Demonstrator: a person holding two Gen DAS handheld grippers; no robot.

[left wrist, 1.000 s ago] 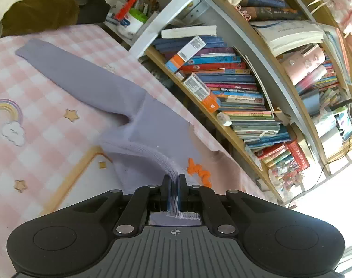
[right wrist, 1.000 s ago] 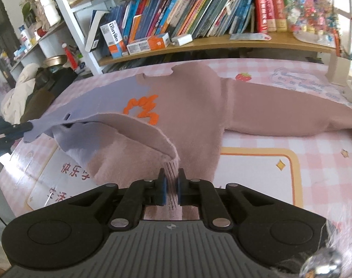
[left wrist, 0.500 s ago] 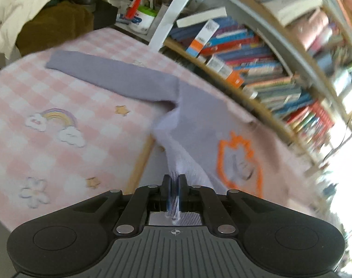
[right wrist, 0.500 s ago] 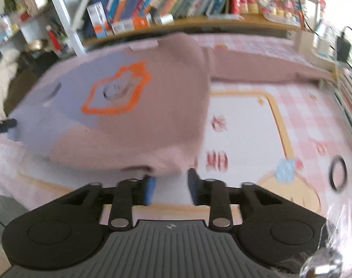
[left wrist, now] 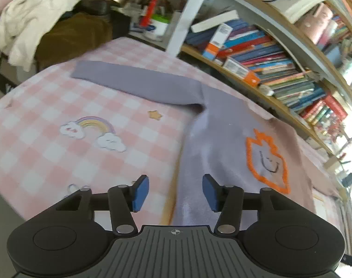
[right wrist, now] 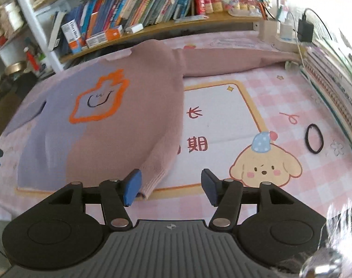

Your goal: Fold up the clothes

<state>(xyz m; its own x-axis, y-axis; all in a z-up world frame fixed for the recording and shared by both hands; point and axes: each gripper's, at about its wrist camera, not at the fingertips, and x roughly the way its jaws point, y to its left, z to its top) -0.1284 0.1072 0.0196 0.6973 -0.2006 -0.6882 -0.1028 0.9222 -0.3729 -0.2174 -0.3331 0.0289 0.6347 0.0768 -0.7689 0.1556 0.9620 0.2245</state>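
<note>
Two-tone knit sweater (right wrist: 120,115), lilac and dusty pink with an orange-outlined smiley patch, lies flat on the pink-checked cartoon tablecloth (left wrist: 60,120) ahead of both jaws. Right gripper (right wrist: 170,185): jaws opening, pads off the cloth — hem corner just beside the left pad. Left gripper (left wrist: 174,193): jaws opening, lilac hem between them, unpinched. Black hair tie (right wrist: 314,139) lies beyond the right jaw.
</note>
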